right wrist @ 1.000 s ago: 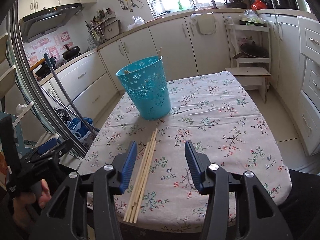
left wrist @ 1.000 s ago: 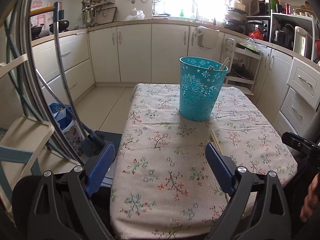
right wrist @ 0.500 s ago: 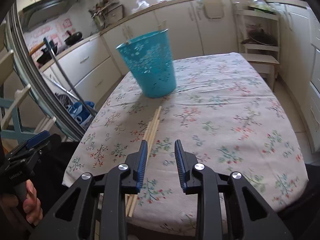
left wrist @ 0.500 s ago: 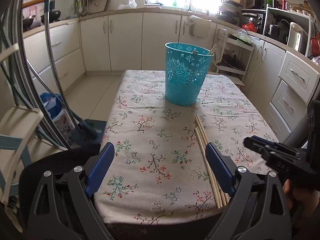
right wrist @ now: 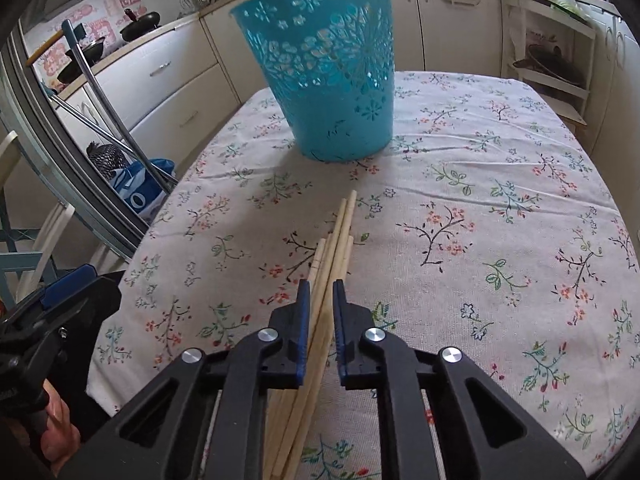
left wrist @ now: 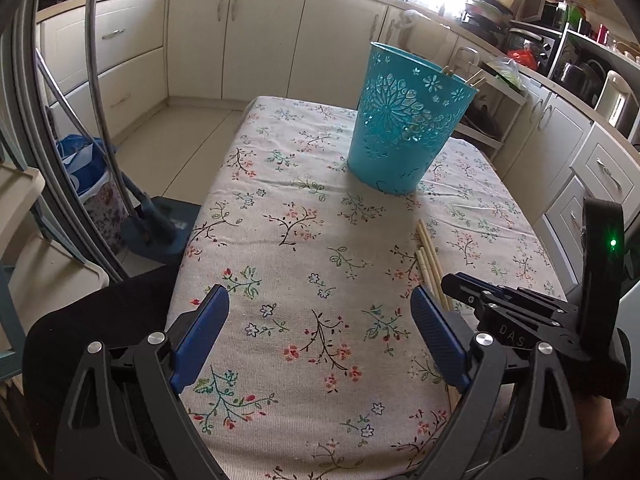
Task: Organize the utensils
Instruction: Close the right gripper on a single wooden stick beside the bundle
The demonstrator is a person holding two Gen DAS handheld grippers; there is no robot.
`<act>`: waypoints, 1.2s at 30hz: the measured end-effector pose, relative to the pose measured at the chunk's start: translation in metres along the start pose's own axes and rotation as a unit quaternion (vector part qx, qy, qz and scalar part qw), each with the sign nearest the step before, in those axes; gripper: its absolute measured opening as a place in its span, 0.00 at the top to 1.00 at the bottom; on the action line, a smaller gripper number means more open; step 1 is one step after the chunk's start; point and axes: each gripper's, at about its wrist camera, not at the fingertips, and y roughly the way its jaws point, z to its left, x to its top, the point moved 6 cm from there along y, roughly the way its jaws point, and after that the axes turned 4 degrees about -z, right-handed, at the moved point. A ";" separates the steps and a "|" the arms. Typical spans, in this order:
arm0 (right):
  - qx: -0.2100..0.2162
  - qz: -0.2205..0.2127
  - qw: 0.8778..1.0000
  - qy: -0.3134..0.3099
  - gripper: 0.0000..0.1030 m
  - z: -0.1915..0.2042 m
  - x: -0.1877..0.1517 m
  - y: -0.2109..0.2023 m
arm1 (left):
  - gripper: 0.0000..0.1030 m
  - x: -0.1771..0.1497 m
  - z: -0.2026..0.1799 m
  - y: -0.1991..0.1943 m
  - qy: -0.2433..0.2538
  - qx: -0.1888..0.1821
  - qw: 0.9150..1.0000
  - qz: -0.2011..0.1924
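Pale wooden chopsticks (right wrist: 334, 248) bundled flat on floral cloth, near upright teal perforated basket (right wrist: 324, 68) holding more

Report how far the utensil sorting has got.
Done: a few chopsticks already stand in the teal basket. In hand: the right gripper is closing around the chopsticks on the tablecloth. Left: lifting that bundle into the basket; the left gripper is open and empty.

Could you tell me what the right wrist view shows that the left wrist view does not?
Only the right wrist view shows the right gripper closing, with some of the chopsticks between its blue pads.

Only the left wrist view shows the left gripper wide open over bare tablecloth, and chopstick tips poking above the far rim.

Both show the teal basket standing upright beyond the loose chopsticks.
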 end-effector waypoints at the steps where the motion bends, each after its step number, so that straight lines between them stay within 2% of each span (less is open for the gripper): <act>1: -0.003 0.004 1.000 0.000 0.91 -0.001 -0.001 0.002 | 0.14 0.000 -0.001 0.002 0.000 0.000 1.000 0.002; 7: 0.008 0.003 1.000 0.008 0.94 -0.010 -0.003 -0.002 | 0.14 0.002 -0.012 0.018 0.007 -0.005 1.000 0.015; 12: 0.003 -0.004 0.999 0.035 0.94 -0.028 -0.005 -0.021 | 0.14 0.003 -0.039 0.037 0.039 -0.010 0.999 0.033; 18: -0.007 0.016 0.998 0.052 0.94 -0.046 -0.015 -0.020 | 0.15 0.002 -0.071 0.068 0.071 -0.001 0.996 0.059; 27: 0.000 0.013 0.998 0.055 0.94 -0.050 -0.011 -0.015 | 0.15 -0.004 -0.073 0.092 0.082 0.033 0.992 0.090; 32: 0.001 0.012 0.999 0.052 0.94 -0.050 -0.007 -0.011 | 0.15 -0.004 -0.071 0.093 0.086 0.043 0.991 0.092; 36: -0.003 0.012 0.999 0.039 0.93 -0.048 -0.004 -0.008 | 0.15 -0.007 -0.075 0.096 0.108 0.057 0.988 0.096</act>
